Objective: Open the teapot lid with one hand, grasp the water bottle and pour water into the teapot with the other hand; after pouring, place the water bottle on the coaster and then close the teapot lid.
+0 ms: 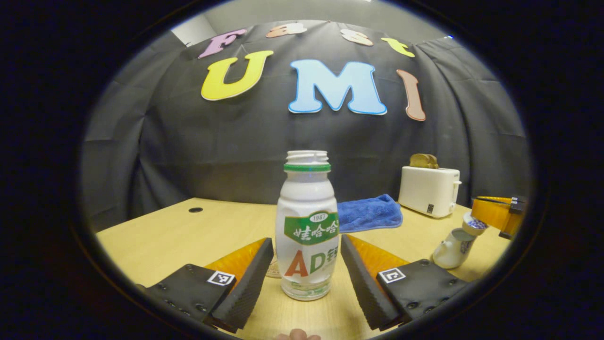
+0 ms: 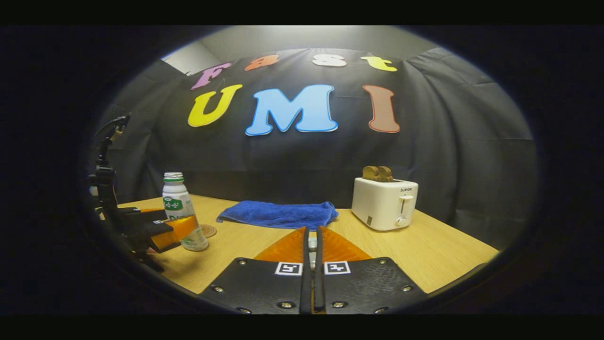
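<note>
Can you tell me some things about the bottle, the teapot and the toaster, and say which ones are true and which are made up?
1. The water bottle stands upright on the table with no cap on. True.
2. The left gripper is squeezing the bottle tight. False: its fingers sit on either side of the bottle with gaps showing.
3. The teapot has its lid lifted by the right gripper. True: the lid is held above the pot.
4. The toaster is empty. False: bread sticks out of the top.
5. The blue cloth lies on top of the toaster. False: it lies flat on the table beside it.
</note>
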{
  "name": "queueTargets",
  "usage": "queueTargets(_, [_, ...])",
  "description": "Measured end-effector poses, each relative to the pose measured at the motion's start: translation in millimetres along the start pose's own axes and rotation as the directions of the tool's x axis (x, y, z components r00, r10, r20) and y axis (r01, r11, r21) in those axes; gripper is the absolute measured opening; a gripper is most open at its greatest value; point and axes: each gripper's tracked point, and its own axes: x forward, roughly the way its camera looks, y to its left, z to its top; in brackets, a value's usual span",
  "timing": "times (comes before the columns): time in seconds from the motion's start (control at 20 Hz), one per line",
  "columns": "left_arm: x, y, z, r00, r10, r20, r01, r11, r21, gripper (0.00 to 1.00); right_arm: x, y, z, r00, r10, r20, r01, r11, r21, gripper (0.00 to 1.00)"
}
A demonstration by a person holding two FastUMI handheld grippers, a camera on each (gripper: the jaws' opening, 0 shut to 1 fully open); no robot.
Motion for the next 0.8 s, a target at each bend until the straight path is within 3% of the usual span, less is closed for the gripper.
queueTargets(0.05, [4.0,0.6,0.4,1.0,-0.005,-0.001,0.005,1.0,0.001,0.98,-0.1,0.6,-0.3,1.0,0.002,0.001,-0.002,1.0,-0.002,0.02])
queueTargets(0.15, [9.0,-0.5,0.2,1.0,-0.021,-0.005,0.021,1.0,-0.012,0.95,-2.1,1.4,1.7,1.0,0.007,0.01,-0.007,1.0,-0.008,0.02])
queueTargets(0.3, [1.1,8.4,-0.2,1.0,0.011,-0.013,-0.011,1.0,-0.015,0.84,-5.4,1.3,5.9,1.0,0.009,0.019,-0.008,1.0,-0.007,0.0])
queueTargets(0.45, [-4.8,11.9,-0.5,0.999,0.014,-0.03,-0.014,1.0,-0.009,0.82,-25.1,9.3,8.3,0.999,0.034,0.016,-0.034,0.999,0.012,0.0])
queueTargets(0.55, [-7.1,11.0,0.7,0.999,0.002,-0.037,-0.003,1.0,-0.018,0.72,-44.7,9.3,6.1,1.0,0.024,0.016,-0.024,1.0,0.017,0.02])
queueTargets(0.6, [-7.3,7.7,-1.5,0.999,-0.008,-0.042,0.007,1.0,-0.017,0.82,-55.6,10.4,4.6,1.0,0.025,0.011,-0.025,1.0,0.014,0.02])
queueTargets(0.8, [-15.2,-0.5,5.5,0.999,-0.012,-0.044,0.014,0.999,0.048,0.77,-101.2,12.4,-5.4,0.999,0.032,-0.012,-0.032,0.999,0.014,0.02])
